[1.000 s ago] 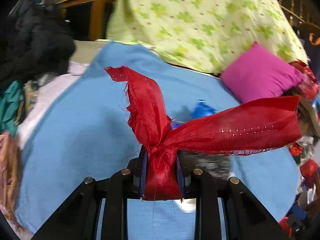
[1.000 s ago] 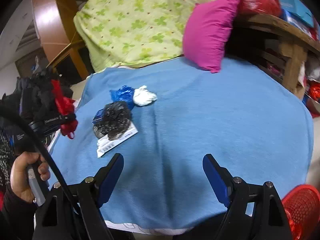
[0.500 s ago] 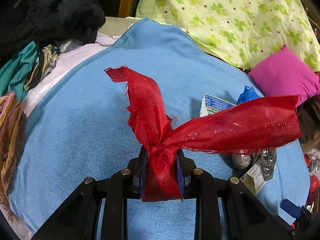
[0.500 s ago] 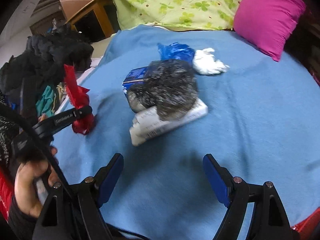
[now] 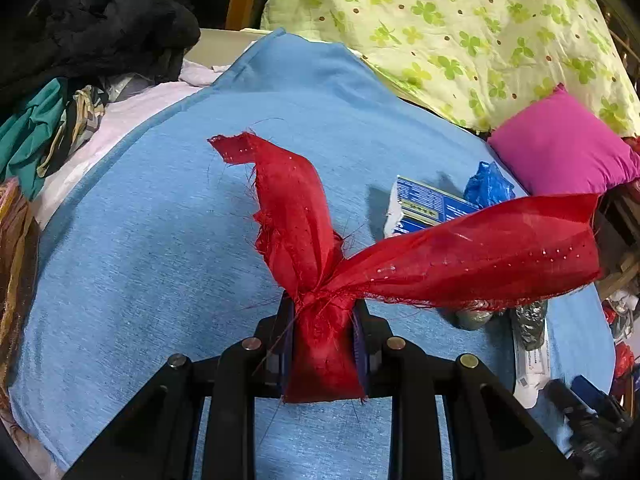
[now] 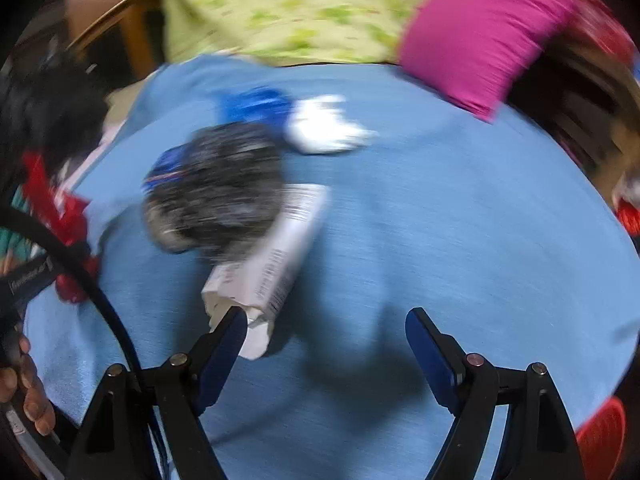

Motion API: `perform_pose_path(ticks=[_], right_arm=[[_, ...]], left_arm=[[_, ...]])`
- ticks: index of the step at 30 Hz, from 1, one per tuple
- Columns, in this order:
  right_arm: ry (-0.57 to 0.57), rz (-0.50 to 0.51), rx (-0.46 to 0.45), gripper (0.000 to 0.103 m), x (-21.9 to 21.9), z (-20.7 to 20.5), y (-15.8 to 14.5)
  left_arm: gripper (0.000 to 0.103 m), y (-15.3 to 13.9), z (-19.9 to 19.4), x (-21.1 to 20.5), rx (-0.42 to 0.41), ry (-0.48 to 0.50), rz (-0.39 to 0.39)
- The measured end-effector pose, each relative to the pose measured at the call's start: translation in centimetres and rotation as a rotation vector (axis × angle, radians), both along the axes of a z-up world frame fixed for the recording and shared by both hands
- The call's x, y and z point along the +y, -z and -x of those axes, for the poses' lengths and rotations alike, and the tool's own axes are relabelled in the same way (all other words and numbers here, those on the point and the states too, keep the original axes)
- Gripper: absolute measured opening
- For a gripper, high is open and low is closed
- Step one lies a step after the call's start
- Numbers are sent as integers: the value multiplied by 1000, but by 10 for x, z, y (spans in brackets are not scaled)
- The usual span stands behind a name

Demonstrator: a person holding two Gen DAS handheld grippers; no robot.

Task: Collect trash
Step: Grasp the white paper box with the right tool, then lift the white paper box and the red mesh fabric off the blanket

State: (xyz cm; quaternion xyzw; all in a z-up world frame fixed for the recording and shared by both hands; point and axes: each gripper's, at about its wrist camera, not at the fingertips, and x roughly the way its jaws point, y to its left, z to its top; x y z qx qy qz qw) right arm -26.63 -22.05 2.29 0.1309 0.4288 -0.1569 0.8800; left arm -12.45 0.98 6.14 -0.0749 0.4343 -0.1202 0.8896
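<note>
My left gripper (image 5: 323, 316) is shut on a frayed red cloth scrap (image 5: 472, 260) whose two ends fan out above the blue blanket (image 5: 140, 240). In the blurred right wrist view my right gripper (image 6: 326, 320) stands open just above the blanket, its left pad beside the near end of a white printed box (image 6: 276, 256). A crumpled silver-black wrapper (image 6: 216, 188) lies on that box, with a blue bag (image 6: 256, 106) and a white wad (image 6: 324, 128) behind. The left gripper with the red cloth scrap (image 6: 68, 220) shows at the left edge, held by a hand (image 6: 32, 396).
A magenta pillow (image 5: 560, 148) and a green flowered quilt (image 5: 460, 28) lie at the far side. A dark clothes heap (image 5: 92, 28) sits at the far left. A red mesh basket (image 6: 604, 436) peeks in at the lower right.
The right gripper has dropped closer to the trash pile, so the white box now reaches its left pad. The left gripper sank and tilted down, keeping hold of the red scrap.
</note>
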Motion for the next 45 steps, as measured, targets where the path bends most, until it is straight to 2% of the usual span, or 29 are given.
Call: perform_pose_path(ticks=[3,6,11,16,19,20,21,22,24,37,41,45], right_arm=[[4,-16,-28,84,-14,26,-8],[-19,-48,-67,84,-11,34,-16],[-111,-28,-70,84,25,-2,-15],[-102,-34,-58,84,44,-44,-1],[-94,-37,-20,83,42,-57,11],[-94,-45,-13,72,40,-56,15],[-91,-46,-8,48,37,-56,17],[-82,-46,-5,45,33,-53,18],[-81,-79,-18,44,24,-42,17],[-56,-130,-95,44,-8,19,-1],[-58,-120,-49,44,-9,16,9],[-65,-48,-9,61,-2,9,12]], left_arm=[[27,1,1,-4,2,8,-6],[27,0,3,-5,-3,8,-9],[27,1,4,-6,-4,7,-20],[27,3,2,-4,4,0,-16],[27,5,1,-6,11,2,-13],[27,5,1,-6,12,3,-13],[27,5,1,-6,12,3,-12],[27,5,0,-6,12,5,-12],[27,5,1,-6,10,8,-14],[27,0,28,-23,-22,67,-81],[27,4,38,-24,-9,79,-101],[27,7,37,-21,3,78,-99]])
